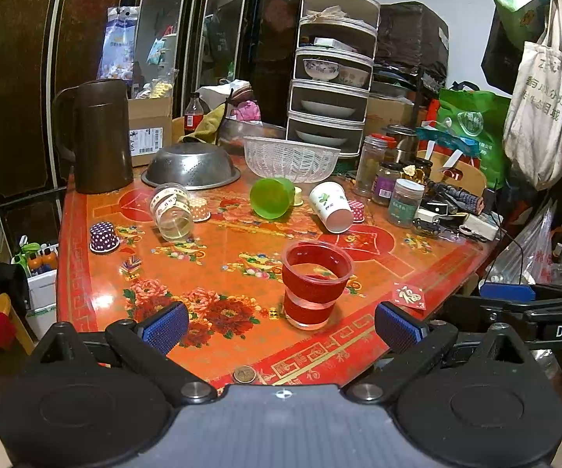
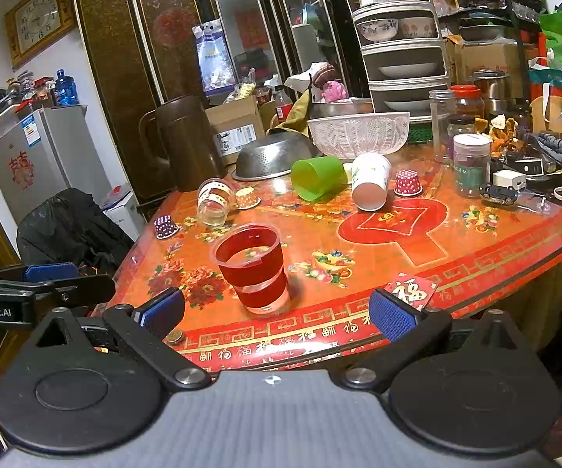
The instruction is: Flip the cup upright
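A clear plastic cup with red bands stands upright near the front of the red flowered table. Farther back three cups lie on their sides: a clear cup with tape, a green cup and a white paper cup. My left gripper is open and empty, just in front of the red cup. My right gripper is open and empty, also in front of it. Each gripper shows at the edge of the other's view.
Small dotted cupcake cases sit upside down among the cups. A brown jug, a steel colander, a white basket and jars line the back. A coin lies at the front edge.
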Demonstrator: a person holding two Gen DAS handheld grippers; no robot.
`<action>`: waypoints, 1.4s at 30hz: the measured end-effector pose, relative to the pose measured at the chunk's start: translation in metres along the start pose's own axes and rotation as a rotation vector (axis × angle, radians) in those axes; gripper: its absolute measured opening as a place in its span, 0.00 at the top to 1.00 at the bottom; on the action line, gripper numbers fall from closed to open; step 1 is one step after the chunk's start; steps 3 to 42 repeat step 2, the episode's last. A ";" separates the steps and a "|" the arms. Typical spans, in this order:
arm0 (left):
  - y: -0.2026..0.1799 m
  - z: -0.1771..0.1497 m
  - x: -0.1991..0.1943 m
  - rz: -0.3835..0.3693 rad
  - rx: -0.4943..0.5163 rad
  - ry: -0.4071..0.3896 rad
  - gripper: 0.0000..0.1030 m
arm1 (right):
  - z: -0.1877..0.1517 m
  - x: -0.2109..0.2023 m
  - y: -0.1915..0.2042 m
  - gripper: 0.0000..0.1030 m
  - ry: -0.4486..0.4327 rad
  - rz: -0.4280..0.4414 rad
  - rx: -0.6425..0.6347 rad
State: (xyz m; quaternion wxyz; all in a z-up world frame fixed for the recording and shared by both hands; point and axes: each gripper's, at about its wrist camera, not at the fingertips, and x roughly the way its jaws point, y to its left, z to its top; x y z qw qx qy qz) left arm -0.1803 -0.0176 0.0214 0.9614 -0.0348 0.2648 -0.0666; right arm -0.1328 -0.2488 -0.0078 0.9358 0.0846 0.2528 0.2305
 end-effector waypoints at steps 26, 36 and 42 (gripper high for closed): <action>0.001 0.000 0.000 -0.001 -0.005 -0.002 0.01 | -0.001 0.001 0.000 0.01 0.003 0.005 0.002; 0.001 0.000 0.000 -0.001 -0.005 -0.002 0.01 | -0.001 0.001 0.000 0.01 0.003 0.005 0.002; 0.001 0.000 0.000 -0.001 -0.005 -0.002 0.01 | -0.001 0.001 0.000 0.01 0.003 0.005 0.002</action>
